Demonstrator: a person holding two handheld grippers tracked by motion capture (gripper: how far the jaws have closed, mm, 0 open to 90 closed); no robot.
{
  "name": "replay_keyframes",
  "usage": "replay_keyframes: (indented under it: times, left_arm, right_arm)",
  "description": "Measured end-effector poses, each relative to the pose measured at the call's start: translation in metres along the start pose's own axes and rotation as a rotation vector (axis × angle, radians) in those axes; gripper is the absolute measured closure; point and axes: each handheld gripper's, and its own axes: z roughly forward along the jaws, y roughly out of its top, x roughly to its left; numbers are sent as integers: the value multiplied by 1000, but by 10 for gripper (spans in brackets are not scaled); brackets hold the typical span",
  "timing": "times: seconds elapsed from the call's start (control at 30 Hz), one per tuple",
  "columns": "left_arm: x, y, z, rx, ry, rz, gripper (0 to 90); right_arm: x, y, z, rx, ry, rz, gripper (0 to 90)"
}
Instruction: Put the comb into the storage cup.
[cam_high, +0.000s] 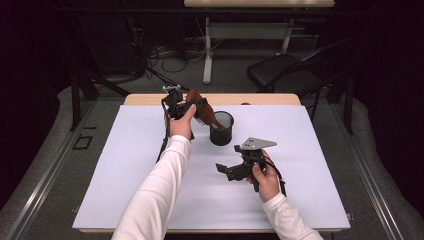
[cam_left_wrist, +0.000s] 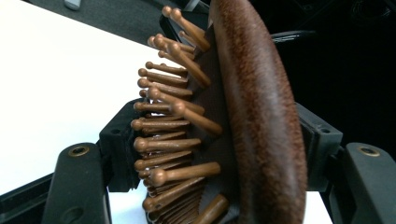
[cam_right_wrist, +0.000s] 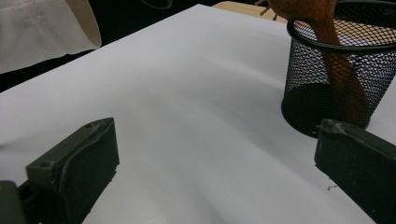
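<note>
Wooden hairbrush (cam_high: 200, 111) sits upper centre of high view, head clamped between jaws of your left gripper (cam_high: 186, 106), handle end down inside black mesh cup (cam_high: 222, 129). In left gripper view, brush (cam_left_wrist: 243, 116) stands between both jaws, bristles facing left. Cup stands on white table sheet (cam_high: 125, 165). Your right gripper (cam_high: 231, 171), lower centre-right, hovers above sheet, jaws wide apart, nothing between them; cup (cam_right_wrist: 336, 70) at upper right of right gripper view.
</note>
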Motion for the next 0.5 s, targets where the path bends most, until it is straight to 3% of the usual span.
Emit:
replay_keyframes:
  times: [0.5]
  left_arm:
    - [0,1,-1,-10,0,11,290]
  right_arm:
    - [0,0,0,2,0,-1,0]
